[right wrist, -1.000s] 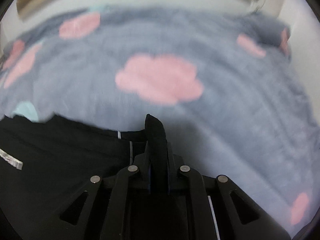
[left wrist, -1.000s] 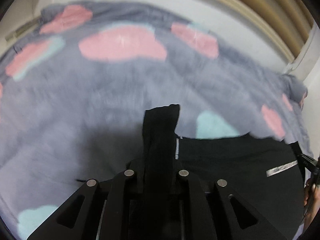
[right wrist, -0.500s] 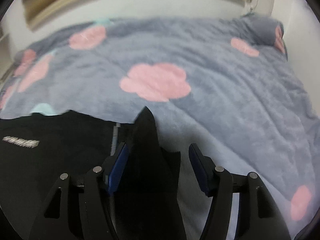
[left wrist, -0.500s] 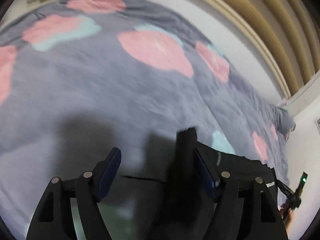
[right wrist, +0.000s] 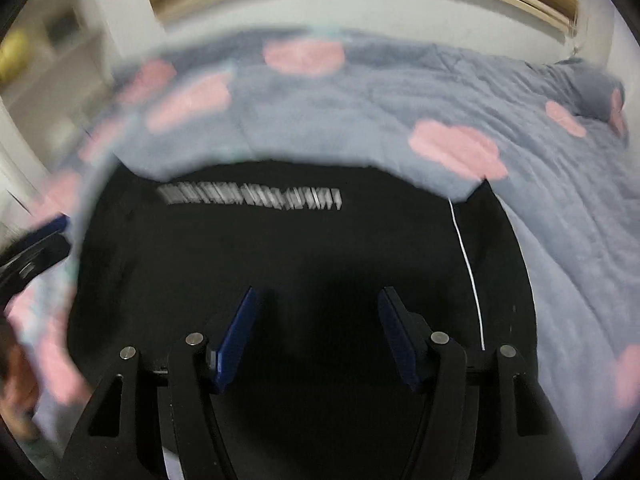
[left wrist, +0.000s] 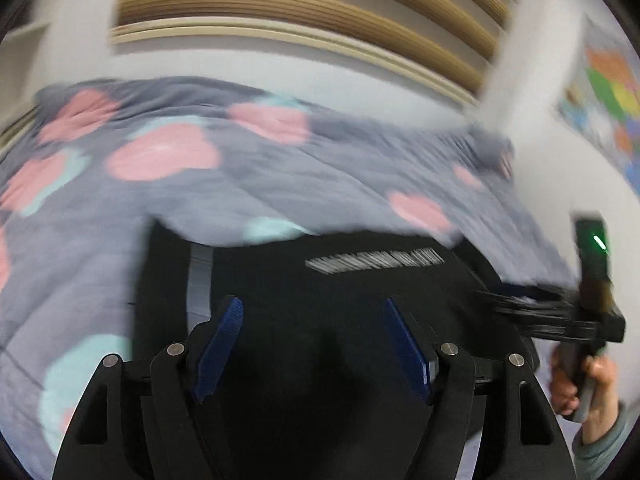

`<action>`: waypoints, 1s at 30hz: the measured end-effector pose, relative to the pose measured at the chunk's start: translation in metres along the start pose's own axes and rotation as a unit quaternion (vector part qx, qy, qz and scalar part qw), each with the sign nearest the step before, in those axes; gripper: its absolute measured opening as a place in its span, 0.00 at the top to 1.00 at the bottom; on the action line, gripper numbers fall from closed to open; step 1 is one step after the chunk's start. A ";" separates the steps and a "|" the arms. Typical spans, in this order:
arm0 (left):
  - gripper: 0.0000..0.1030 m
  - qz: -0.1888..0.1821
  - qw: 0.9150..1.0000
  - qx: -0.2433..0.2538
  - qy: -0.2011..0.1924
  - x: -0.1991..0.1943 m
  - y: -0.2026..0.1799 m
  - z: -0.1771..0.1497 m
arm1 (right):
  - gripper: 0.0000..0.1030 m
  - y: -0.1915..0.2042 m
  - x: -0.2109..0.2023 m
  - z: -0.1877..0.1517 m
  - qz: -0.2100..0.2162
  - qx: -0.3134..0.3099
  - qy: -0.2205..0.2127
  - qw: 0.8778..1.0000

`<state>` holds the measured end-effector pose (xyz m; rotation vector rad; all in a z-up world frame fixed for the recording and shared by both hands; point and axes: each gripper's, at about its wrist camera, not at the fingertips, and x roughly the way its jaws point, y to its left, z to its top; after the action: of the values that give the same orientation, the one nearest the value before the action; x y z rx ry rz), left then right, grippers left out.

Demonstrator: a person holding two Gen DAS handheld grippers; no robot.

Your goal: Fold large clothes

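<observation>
Black garment (left wrist: 360,292) dropped flat on bed blanket (left wrist: 280,184) | left gripper (left wrist: 312,316), right gripper (right wrist: 316,312) just spread, empty above it | fold laid.

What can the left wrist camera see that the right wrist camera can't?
Only the left wrist view shows a colourful poster on the wall, the right tongs from the side with a small green light, and turquoise patches on the blanket. Only the right wrist view shows a thin white line down the garment's edge and blurry shelves. Both show the black garment with white lettering lying flat on the grey blanket with pink clouds, and open blue-padded tongs holding nothing; both pairs have just been opening.
</observation>
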<state>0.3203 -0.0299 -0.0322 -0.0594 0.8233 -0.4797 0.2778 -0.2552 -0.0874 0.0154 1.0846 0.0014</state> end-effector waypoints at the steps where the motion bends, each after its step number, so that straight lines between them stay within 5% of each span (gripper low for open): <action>1: 0.27 -0.001 1.000 0.013 0.022 0.013 -0.015 -0.006 | 0.36 0.002 0.014 -0.004 -0.006 -0.003 0.021 1.000; 4: 0.28 0.023 0.992 0.022 0.120 0.076 -0.039 -0.027 | 0.35 -0.002 0.046 -0.012 0.001 0.013 0.043 0.999; 6: 0.27 0.049 0.991 0.028 0.123 0.097 -0.039 -0.035 | 0.34 -0.003 0.053 -0.014 0.002 0.014 0.042 0.999; 12: 0.27 0.044 0.992 0.010 0.118 0.098 -0.035 -0.025 | 0.32 -0.002 0.047 -0.005 0.010 0.013 0.039 0.999; 16: 0.27 0.009 0.997 -0.008 0.075 0.071 -0.032 -0.003 | 0.32 -0.016 0.022 0.022 0.043 0.045 -0.012 0.998; 18: 0.27 0.030 0.998 -0.024 0.057 0.070 -0.029 0.018 | 0.32 -0.021 0.026 0.039 0.025 0.060 -0.022 0.998; 23: 0.26 0.071 0.982 -0.086 0.151 0.136 0.004 0.027 | 0.23 -0.026 0.093 0.053 0.007 0.071 0.058 0.996; 30: 0.20 0.091 0.979 -0.085 0.161 0.153 0.004 0.019 | 0.19 -0.031 0.100 0.044 0.003 0.073 0.042 0.996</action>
<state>0.4245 -0.0946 -0.1254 -0.0648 1.1753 -0.2458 0.3635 -0.2863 -0.1552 0.1519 1.1665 -0.0734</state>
